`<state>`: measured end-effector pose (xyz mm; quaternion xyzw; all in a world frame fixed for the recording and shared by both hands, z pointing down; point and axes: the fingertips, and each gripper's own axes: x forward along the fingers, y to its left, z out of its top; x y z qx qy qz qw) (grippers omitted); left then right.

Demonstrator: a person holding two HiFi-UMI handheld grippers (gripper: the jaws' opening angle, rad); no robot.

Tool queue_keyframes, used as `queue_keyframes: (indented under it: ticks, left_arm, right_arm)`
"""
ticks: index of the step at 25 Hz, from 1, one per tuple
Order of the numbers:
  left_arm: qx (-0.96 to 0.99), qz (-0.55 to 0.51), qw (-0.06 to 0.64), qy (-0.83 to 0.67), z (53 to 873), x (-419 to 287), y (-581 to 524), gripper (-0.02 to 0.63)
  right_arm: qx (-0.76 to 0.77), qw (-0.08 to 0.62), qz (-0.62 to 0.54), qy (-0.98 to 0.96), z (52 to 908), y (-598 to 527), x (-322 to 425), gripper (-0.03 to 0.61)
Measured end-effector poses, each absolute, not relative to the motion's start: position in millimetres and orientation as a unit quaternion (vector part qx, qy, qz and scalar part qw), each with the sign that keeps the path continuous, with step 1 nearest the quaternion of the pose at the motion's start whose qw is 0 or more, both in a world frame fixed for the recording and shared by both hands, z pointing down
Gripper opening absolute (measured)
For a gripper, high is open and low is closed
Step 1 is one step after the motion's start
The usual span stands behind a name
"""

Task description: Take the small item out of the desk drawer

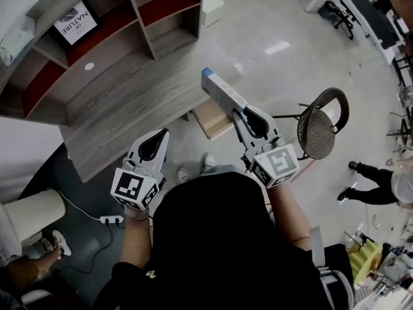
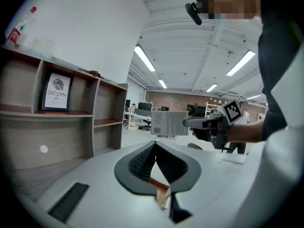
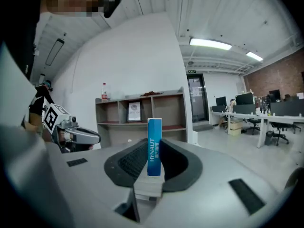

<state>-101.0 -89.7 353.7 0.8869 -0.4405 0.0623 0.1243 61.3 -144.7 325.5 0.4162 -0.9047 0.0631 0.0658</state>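
My right gripper (image 1: pixel 239 111) is shut on a small, narrow blue and grey box (image 1: pixel 222 90), held out over the desk's right end. In the right gripper view the box (image 3: pixel 154 134) stands upright between the jaws, with blue print on its edge. My left gripper (image 1: pixel 164 134) is shut with nothing in it and hovers over the front edge of the wooden desk (image 1: pixel 122 105). In the left gripper view its jaws meet at the tips (image 2: pixel 155 144), and the box (image 2: pixel 169 123) shows beyond them in the right gripper (image 2: pixel 197 123). No drawer is in view.
A shelf unit (image 1: pixel 97 31) with a framed sign (image 1: pixel 75 22) stands on the desk. A cardboard box (image 1: pixel 211 119) lies under the desk's right end and a round stool (image 1: pixel 321 125) stands to the right. A power strip (image 1: pixel 111 219) lies on the floor. Another person (image 1: pixel 381 185) walks at the far right.
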Motion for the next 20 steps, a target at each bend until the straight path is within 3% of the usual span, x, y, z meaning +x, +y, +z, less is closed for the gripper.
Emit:
queue_keyframes:
  ticks: [11, 20]
  left_arm:
    - [0.891, 0.035, 0.072, -0.446, 314.9, -105.8, -90.9, 0.008]
    - [0.891, 0.024, 0.051, -0.450, 298.1, -105.9, -90.0, 0.008]
  right_arm:
    - [0.400, 0.011, 0.000, -0.916, 260.1, -123.3, 52.3, 0.072]
    - [0.397, 0.007, -0.009, -0.918, 252.4, -120.9, 50.7, 0.072]
